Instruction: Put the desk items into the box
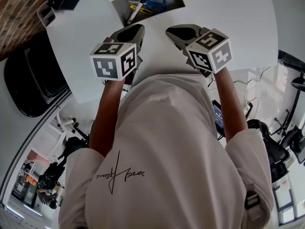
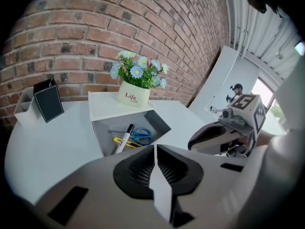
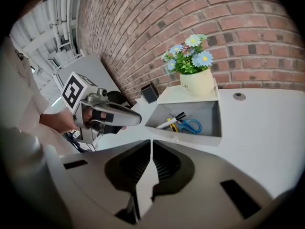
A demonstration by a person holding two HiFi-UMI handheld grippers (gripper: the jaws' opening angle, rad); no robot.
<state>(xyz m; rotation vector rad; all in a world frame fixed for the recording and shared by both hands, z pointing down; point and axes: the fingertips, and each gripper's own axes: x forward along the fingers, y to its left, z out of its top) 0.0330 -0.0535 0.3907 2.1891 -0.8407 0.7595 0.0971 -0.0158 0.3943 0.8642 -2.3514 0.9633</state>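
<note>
Hovering side by side over the near part of the desk (image 1: 228, 13), the left gripper (image 1: 135, 29) and the right gripper (image 1: 174, 31) both point toward the box (image 3: 209, 114). Each gripper view shows its fingers pressed together along a thin seam with nothing between them, so both are closed and empty.

In the head view the box sits roughly at 12 o'clock from the pair. It is a touch toward 1 o'clock from the left fingers and toward 11 o'clock from the right fingers. Neither gripper is over it, and bare desk lies between the fingertips and the box's near wall. The left gripper looks slightly the nearer, though the margin is small.

Inside the box lie a marker (image 2: 124, 138), blue-handled scissors (image 2: 138, 134) and a yellow utility knife (image 2: 131, 144), bunched together on its floor. The marker's long axis runs from 1 o'clock to 7 o'clock in the head view, with its black cap at the far end. A flower pot (image 2: 134, 95) stands on the white ledge at the box's far side, at 12 o'clock beyond the contents. A black card stand (image 2: 47, 104) is well apart at 10 o'clock.

No loose item shows on the desk between the fingers and the box, so I judge the packing done or close to it.
</note>
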